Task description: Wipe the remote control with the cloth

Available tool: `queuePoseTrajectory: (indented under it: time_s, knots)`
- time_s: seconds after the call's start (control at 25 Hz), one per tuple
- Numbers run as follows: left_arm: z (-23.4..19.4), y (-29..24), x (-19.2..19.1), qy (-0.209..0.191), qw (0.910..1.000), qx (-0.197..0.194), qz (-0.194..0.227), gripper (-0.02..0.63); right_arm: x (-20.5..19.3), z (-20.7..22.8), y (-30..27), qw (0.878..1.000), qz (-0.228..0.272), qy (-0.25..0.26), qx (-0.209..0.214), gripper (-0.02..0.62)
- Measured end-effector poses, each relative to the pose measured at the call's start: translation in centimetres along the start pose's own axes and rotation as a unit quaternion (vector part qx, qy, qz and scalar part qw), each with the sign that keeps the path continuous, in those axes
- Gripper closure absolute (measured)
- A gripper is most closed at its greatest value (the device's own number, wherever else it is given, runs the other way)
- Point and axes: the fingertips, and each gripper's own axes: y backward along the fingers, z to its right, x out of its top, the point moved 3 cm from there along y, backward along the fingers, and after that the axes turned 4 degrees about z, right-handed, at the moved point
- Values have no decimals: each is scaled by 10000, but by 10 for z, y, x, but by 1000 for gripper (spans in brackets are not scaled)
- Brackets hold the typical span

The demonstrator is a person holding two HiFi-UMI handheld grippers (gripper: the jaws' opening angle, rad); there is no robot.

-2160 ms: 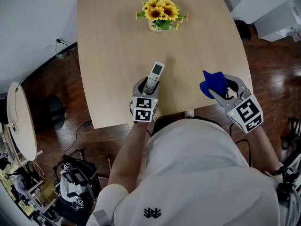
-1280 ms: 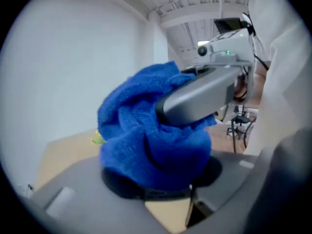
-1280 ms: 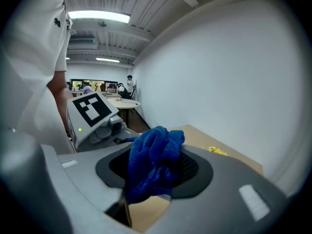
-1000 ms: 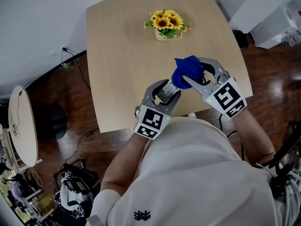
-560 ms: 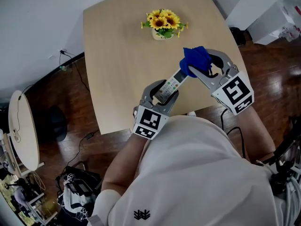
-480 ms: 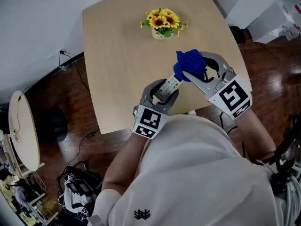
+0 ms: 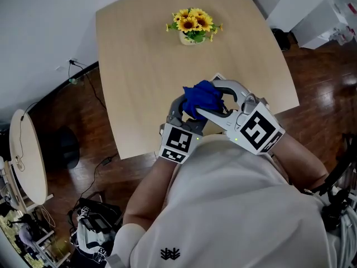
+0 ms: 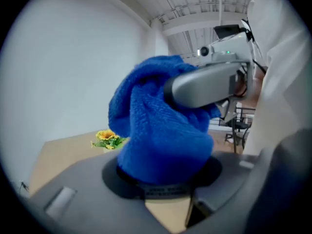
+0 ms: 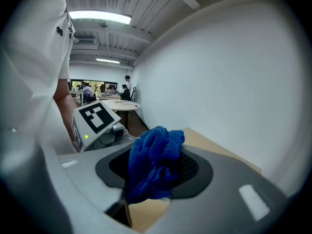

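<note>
The cloth (image 7: pixel 201 98) was nubby blue terry (rough, matt); the table (image 7: pixel 139 60) smooth pale wood; the floor (image 7: pixel 318 88), at three o'clock, glossy dark wood.

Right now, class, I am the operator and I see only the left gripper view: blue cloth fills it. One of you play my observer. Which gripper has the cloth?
Observer: The right gripper. Its own view shows its jaws shut on the cloth.
Operator: And the thing to be wiped?
Observer: In the head view the cloth hides nearly all of the remote control. Only a pale tip, likely its end, shows past the cloth, beyond the left gripper.
Operator: Are we over the table?
Observer: Yes. Both grippers hang over the near edge of the table, well short of the sunflowers.
</note>
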Motion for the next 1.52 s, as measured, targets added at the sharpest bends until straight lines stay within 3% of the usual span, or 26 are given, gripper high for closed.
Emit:
queuePoseTrajectory:
  time_s: [0.32,0.56,0.72,0.92,1.08,1.16,1.52]
  knots:
    - [-2,3,-6,46,10000,-3,6,373,-42,81,32,9923,-510,-189,-1117,399]
    - [-2,3,-7,44,10000,-38,-21,373,-56,114,53,9842,-698,-263,-1608,399]
    - [-2,4,-8,42,10000,-52,-53,373,-30,99,52,9879,-390,-219,-1483,399]
    - [-1,3,-10,53,9999,-79,-81,373,15,35,25,9987,-20,7,-508,399]
    - [1,3,-7,57,9999,-87,-65,373,14,-3,0,10000,44,-24,77,399]
    - [1,5,-7,61,9999,-85,-58,373,3,1,-2,10000,21,-29,-2,399]
    - [-3,12,-14,85,9998,-91,-139,373,-52,91,42,9888,-586,-358,-1328,399]
